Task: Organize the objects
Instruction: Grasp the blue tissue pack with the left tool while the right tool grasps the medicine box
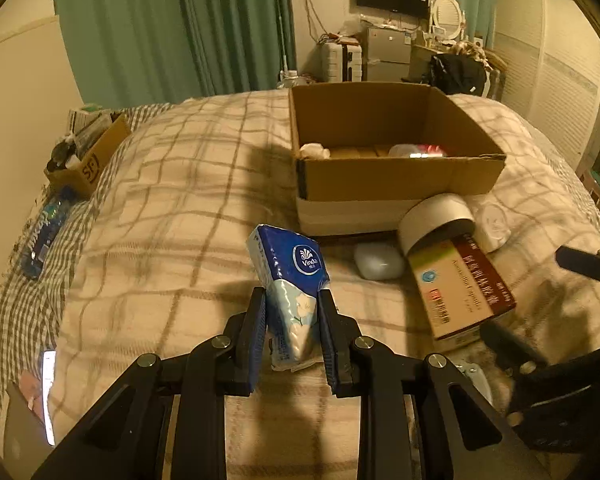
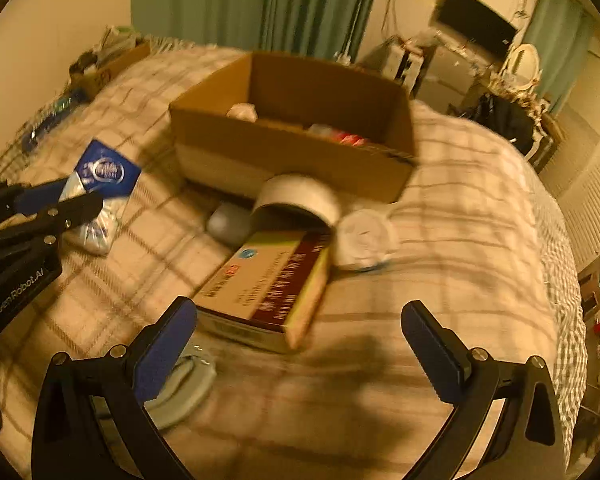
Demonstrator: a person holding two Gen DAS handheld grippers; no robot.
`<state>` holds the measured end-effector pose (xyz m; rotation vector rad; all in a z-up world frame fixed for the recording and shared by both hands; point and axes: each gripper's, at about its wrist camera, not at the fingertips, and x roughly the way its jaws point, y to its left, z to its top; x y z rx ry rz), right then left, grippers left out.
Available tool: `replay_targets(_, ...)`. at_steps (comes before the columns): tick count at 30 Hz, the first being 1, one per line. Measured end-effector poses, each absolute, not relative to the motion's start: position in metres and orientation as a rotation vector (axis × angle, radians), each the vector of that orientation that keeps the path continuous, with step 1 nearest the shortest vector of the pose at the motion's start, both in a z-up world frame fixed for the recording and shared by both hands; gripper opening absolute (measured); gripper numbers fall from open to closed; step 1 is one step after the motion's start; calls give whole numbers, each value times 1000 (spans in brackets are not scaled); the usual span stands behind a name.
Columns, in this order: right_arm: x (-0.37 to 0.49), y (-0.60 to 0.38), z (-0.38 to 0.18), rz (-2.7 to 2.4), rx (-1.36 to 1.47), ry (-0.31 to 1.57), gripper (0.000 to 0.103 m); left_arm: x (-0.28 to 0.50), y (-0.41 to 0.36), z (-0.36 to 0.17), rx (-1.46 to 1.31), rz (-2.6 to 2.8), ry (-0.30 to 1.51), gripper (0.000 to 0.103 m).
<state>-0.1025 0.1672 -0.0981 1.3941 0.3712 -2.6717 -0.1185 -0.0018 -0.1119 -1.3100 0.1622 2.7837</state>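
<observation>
Blue-and-white tissue pack (image 1: 290,292): pinched between the pads of the left gripper (image 1: 292,308), held above the bed (image 1: 172,208). Long axis runs away from the camera and upward, blue logo end pointing toward the box (image 1: 396,176); the pale end lies nearest the gripper base. Seen from the right wrist, the pack (image 2: 100,192) sits at far left, tilted, clamped by the left gripper (image 2: 76,200).

Cardboard box: open-topped, on the bed beyond the pack; a white wad (image 1: 314,151) and a clear item with red (image 1: 418,151) lie inside.

Tape roll (image 1: 436,220): white, tilted, leaning against the box front and resting on one end of the carton (image 1: 460,286).

Carton: flat, red, cream and green, printed text; long axis runs from the roll toward the right gripper (image 2: 300,328).

Grey oval case (image 1: 378,260): just left of the carton, near the box.

White round item (image 2: 364,240): right of the roll, blurred.

Right gripper: spread wide, nothing between its pads, hovering over the near end of the carton. A grey object (image 2: 184,384) lies under its left finger; kind cannot be told.
</observation>
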Motion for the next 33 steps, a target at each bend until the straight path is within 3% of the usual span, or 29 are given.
replay_targets(14, -133, 129, -153, -2562, 1646, 513, 102, -124, -22, -130, -1325, 2711, 26, 25)
replay_targets(15, -133, 130, -153, -2570, 1644, 510, 98, -123, -22, -131, -1322, 2711, 24, 25)
replay_targets(18, -126, 135, -143, -2615, 1587, 446, 82, -122, -24, -130, -1325, 2697, -15, 25)
replay_targets(33, -59, 141, -62, -2738, 1235, 324, 78, -87, -12, -102, -1246, 2673, -82, 25)
